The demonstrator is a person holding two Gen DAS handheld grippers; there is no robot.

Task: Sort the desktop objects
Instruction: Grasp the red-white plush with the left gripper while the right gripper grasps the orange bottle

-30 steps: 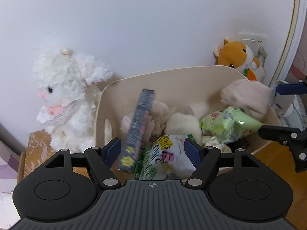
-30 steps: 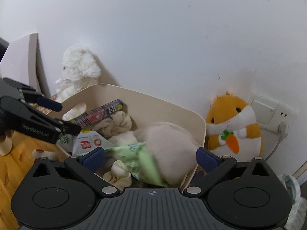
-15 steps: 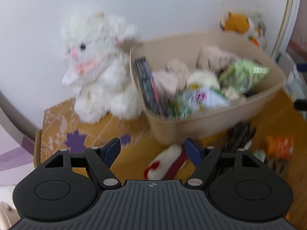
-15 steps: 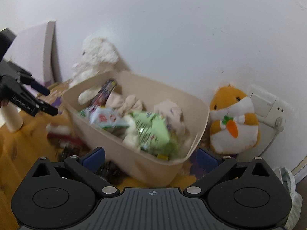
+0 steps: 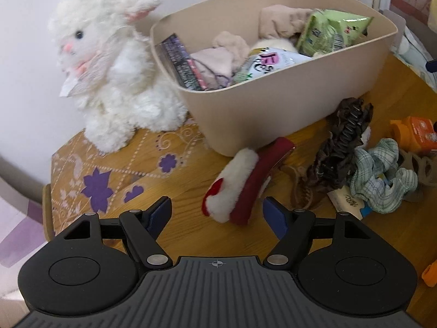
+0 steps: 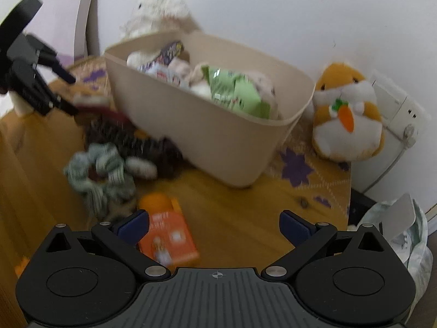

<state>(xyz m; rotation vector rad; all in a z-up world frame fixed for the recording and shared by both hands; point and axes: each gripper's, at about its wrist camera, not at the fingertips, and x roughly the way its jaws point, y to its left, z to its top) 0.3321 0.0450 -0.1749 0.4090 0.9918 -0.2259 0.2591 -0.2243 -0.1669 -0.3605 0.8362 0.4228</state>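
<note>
the left gripper (image 5: 217, 213) hangs over the wooden bench (image 5: 191, 235) with its jaws wide apart and nothing between the pads. just ahead of it lies a red and white plush hair clip (image 5: 240, 183), which leans toward the front wall of the beige storage bin (image 5: 286, 101). to the right of the clip there is a dark brown claw clip with ruffled fabric (image 5: 341, 147), then a green checked scrunchie (image 5: 382, 180), and an orange box (image 5: 415, 134) near the edge of the view.

the right gripper (image 6: 214, 225) is also open and holds nothing. the orange box (image 6: 168, 237) lies on the bench just beside its left finger, partly under it. the scrunchie (image 6: 101, 169) is farther to the left, blurred.

the bin (image 6: 213, 136) is full of soft cloth pieces, green snack packets and a dark flat package. a white plush bunny (image 5: 109, 65) sits at its one end and an orange hamster plush (image 6: 347, 114) at the other, both against the wall.
</note>
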